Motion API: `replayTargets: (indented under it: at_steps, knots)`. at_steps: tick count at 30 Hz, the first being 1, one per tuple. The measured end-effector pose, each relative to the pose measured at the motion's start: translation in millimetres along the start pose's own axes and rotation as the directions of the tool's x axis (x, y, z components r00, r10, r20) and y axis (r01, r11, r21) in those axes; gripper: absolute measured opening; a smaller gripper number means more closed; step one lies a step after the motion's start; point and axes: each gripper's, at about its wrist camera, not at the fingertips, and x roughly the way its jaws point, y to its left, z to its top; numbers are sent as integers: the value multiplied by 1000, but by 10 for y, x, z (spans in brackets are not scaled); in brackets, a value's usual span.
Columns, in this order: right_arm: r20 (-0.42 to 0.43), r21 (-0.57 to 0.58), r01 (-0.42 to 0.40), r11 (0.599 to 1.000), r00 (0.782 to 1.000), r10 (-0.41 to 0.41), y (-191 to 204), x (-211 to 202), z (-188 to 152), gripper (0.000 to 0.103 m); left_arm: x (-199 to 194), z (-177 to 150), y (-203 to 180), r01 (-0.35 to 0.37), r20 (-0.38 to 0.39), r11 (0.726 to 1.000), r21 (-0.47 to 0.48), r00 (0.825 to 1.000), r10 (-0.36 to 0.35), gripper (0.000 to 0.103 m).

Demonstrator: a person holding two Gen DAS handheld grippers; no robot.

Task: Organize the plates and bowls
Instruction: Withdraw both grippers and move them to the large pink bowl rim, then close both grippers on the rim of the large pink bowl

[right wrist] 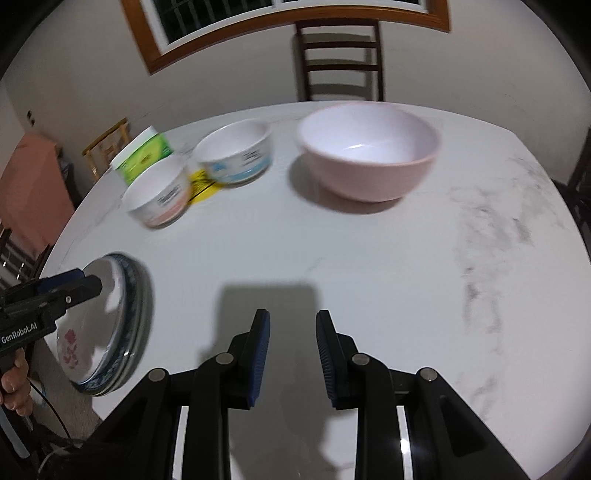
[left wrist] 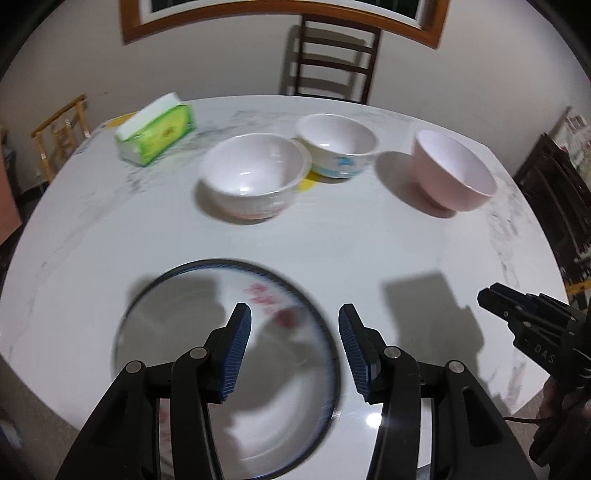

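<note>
We judge the plates done and the bowls still to gather. The stack of blue-rimmed plates (left wrist: pixel 229 369) lies at the near edge of the marble table (left wrist: pixel 332 243), under our left gripper (left wrist: pixel 295 347), whose jaws stand apart on nothing. Our right gripper (right wrist: pixel 293 354) hovers over bare tabletop, jaws narrowly apart, empty. The pink bowl (right wrist: pixel 369 151) sits well apart from two white bowls (left wrist: pixel 255 173) (those two nearly touch).

A green tissue pack (left wrist: pixel 157 129) is lying on the white marble table (left wrist: pixel 332 240); a dark wooden chair (left wrist: pixel 334 61) is standing behind it, below a wood-framed window (right wrist: pixel 229 26).
</note>
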Motion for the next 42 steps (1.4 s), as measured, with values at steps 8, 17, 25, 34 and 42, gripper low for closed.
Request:
replayTargets:
  at_steps: [8, 17, 25, 34, 42]
  knots:
    - [57, 62, 11, 998, 998, -14, -490, -133, 291, 26, 122, 374, -499, 41, 8, 999, 36, 999, -41, 51]
    - [92, 112, 1, 994, 996, -11, -880, -109, 750, 29, 283, 871, -971, 55, 25, 997, 58, 998, -56, 53]
    - [62, 154, 16, 988, 998, -26, -1108, 111, 1131, 29, 576, 1306, -1209, 96, -15, 995, 17, 995, -96, 53]
    - [-2, 203, 21, 979, 1000, -22, -1275, 491, 1365, 29, 927, 1572, -1370, 111, -69, 994, -16, 991, -112, 53]
    - [-47, 213, 34, 977, 999, -24, -1305, 768, 1429, 29, 1231, 1655, -1452, 113, -114, 993, -23, 987, -115, 50]
